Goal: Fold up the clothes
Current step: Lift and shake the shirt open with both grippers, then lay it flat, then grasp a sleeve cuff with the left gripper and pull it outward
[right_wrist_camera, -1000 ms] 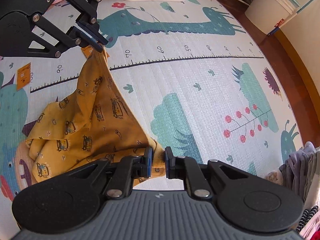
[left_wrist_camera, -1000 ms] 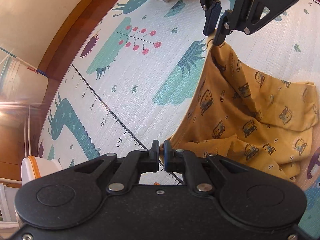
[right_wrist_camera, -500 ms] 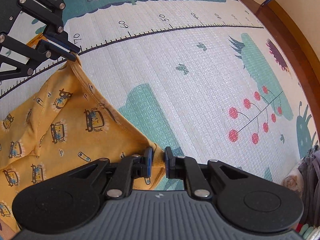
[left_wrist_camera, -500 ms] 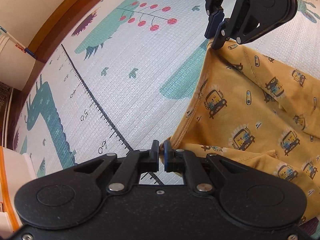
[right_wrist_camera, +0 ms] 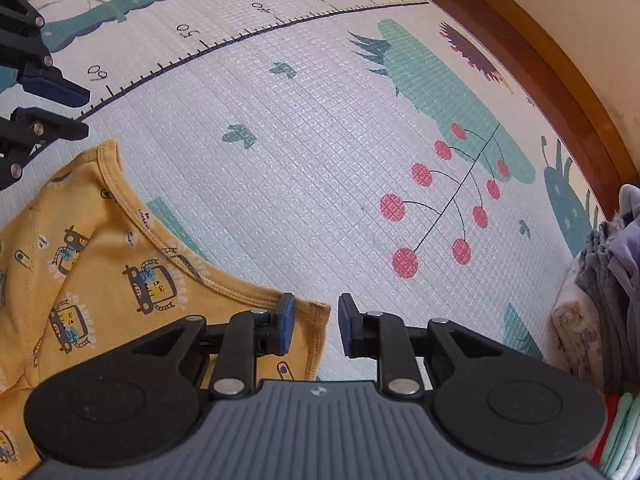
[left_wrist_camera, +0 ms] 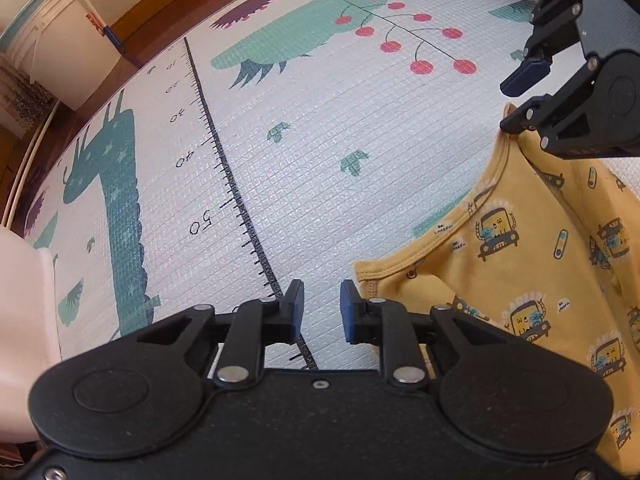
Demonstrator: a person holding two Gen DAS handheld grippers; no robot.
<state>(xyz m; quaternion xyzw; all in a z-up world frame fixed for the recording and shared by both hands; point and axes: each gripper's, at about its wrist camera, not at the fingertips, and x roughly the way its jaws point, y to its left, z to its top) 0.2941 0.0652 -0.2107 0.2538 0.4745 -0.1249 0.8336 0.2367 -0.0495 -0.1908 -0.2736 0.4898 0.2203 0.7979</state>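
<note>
A yellow child's garment (left_wrist_camera: 532, 248) printed with small cars lies flat on the play mat (left_wrist_camera: 320, 152). My left gripper (left_wrist_camera: 322, 308) is open, its fingers empty, with one garment corner just right of its right finger. In the same view my right gripper (left_wrist_camera: 516, 104) stands open over the far corner. In the right wrist view the garment (right_wrist_camera: 100, 248) spreads at lower left. My right gripper (right_wrist_camera: 314, 326) is open there, a corner lying under its left finger. The left gripper (right_wrist_camera: 68, 114) is open at the upper left.
The mat carries a black ruler line (left_wrist_camera: 224, 168), a green giraffe and red berries (right_wrist_camera: 440, 208). Stacked folded clothes (right_wrist_camera: 600, 280) sit at the mat's right edge. A white bin (left_wrist_camera: 24, 288) stands on the left. Wood floor (right_wrist_camera: 540, 60) and a wall border the mat.
Both grippers were shut on the garment's corners, holding it stretched above the mat. They lowered it flat and opened; the corners now rest on the mat.
</note>
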